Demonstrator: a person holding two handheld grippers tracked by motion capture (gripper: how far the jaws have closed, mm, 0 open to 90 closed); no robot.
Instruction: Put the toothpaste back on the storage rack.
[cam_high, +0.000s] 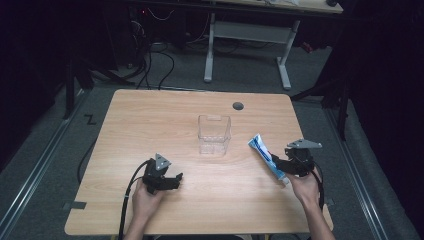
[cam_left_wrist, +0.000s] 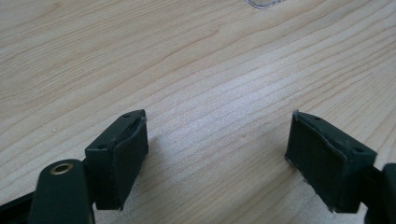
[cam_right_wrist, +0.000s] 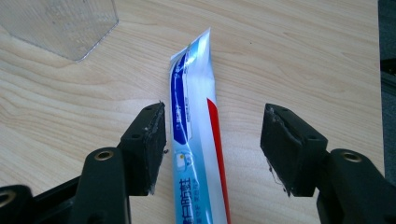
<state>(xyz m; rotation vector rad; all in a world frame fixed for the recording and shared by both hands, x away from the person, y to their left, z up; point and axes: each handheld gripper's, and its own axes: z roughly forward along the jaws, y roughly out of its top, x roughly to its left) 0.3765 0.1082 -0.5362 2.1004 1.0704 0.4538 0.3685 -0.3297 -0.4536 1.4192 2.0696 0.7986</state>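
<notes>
A white, blue and red toothpaste tube (cam_high: 265, 156) lies flat on the wooden table (cam_high: 150, 115), to the right of a clear plastic box (cam_high: 214, 134). My right gripper (cam_high: 281, 165) is over the tube's near end. In the right gripper view the tube (cam_right_wrist: 198, 135) runs up between the two pads (cam_right_wrist: 152, 144) with a gap on each side, so the jaws stand open around it. My left gripper (cam_high: 172, 181) rests at the table's front left, held in a hand. Its jaws (cam_left_wrist: 217, 156) are wide apart over bare wood.
The clear box stands upright near the table's middle, and its corner (cam_right_wrist: 60, 28) is at the top left of the right gripper view. A round grey cable hole (cam_high: 238, 106) sits near the far edge. A white desk frame (cam_high: 247, 45) stands on the floor beyond.
</notes>
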